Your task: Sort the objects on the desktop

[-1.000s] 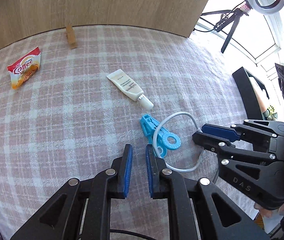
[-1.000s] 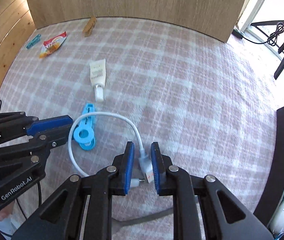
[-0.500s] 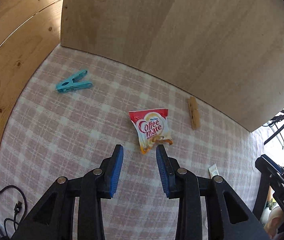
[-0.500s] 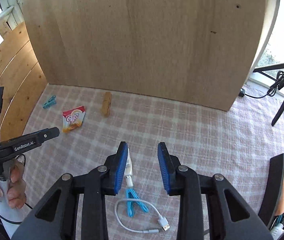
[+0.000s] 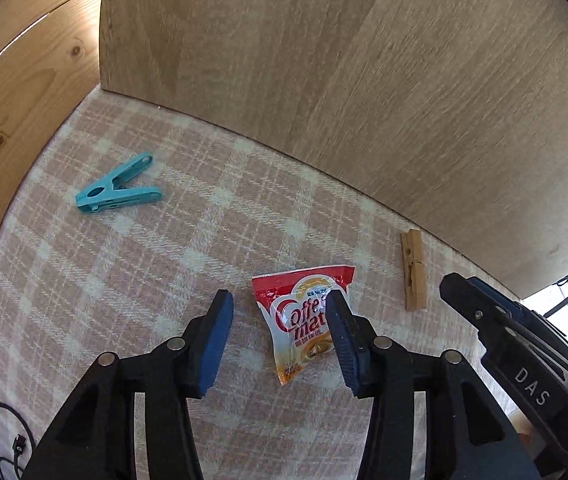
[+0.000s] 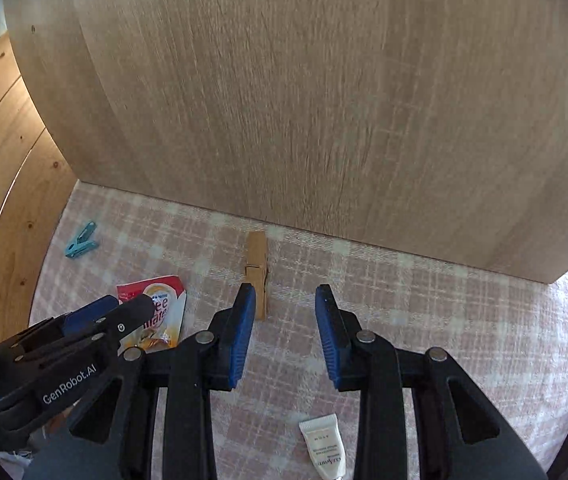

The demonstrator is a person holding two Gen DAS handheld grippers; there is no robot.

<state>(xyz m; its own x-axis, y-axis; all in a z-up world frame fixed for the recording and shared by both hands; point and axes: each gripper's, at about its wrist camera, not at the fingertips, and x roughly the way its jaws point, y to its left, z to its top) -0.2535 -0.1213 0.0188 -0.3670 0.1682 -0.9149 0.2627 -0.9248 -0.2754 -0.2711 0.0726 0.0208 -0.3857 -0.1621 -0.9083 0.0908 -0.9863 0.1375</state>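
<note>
Right wrist: wooden clothespin (image 6: 257,274) lies lengthwise toward backboard (image 6: 303,100)

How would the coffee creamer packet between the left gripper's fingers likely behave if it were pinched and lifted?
The creamer packet lies flat and looks thin and crinkled, so it is probably light and would likely flop or bend. Its glossy film may slip in the pads. The left gripper is opening around it without touching, and catching an edge off the checked cloth could be fiddly.
</note>
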